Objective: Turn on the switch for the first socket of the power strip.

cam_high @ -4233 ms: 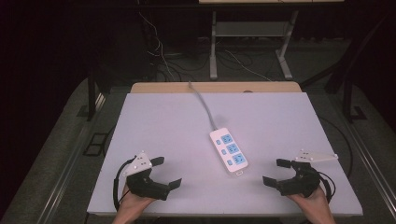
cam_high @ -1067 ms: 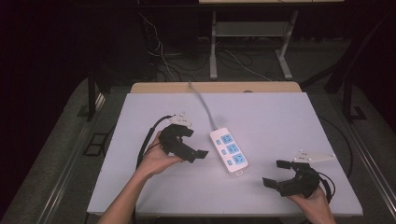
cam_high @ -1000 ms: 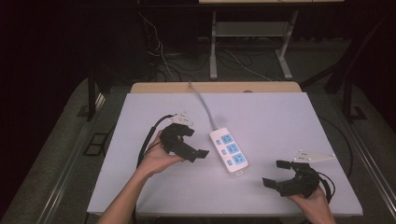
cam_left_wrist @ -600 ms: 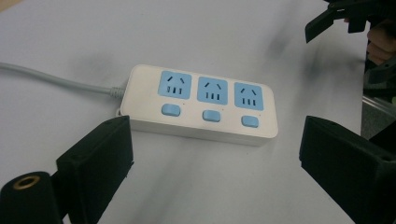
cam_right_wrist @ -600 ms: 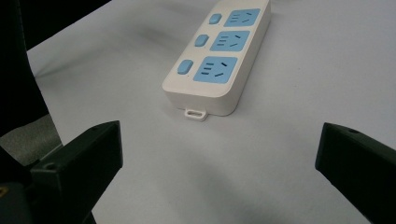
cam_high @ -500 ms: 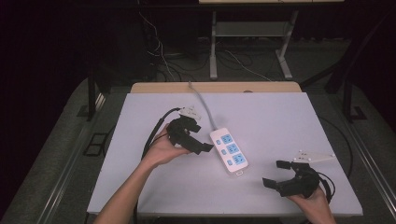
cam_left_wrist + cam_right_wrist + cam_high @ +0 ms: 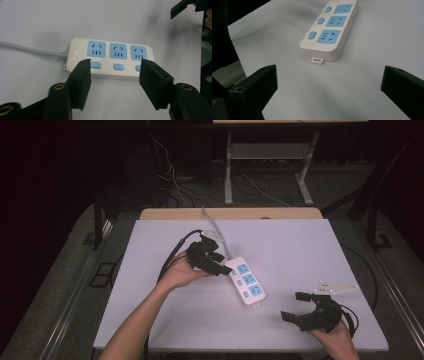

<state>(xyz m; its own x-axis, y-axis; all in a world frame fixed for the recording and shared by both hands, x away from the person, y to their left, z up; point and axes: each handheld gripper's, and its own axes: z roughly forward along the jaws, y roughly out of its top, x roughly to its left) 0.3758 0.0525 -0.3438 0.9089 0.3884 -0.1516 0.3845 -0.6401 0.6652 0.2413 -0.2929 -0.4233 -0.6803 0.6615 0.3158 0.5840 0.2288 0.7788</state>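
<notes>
Power strip [image 7: 244, 281] is lying flat near the middle of the white tabletop [image 7: 310, 250], its long axis running diagonally from the far-left cord end to the near-right end, grey cord [image 7: 212, 222] trailing off the far edge. You're bringing the left gripper [image 7: 216, 263] in at the strip's cord end, fingers [image 7: 80, 77] spread apart and nothing clamped; in the left gripper view the strip is sitting crosswise just beyond the fingertips, the gap looking narrower than the strip's length, so a grasp would likely be going across the short width, not along it. Left hand is clearly the nearer one. You're resting the right gripper [image 7: 300, 307] at the near-right corner, well apart from the strip, fingers also wide apart and empty. Right gripper view is showing the strip's near end with its small hanging loop [image 7: 317, 60], which the left gripper view isn't giving you; left gripper view is showing the three blue sockets [image 7: 117, 51] and switch buttons [image 7: 118, 66] head-on.
</notes>
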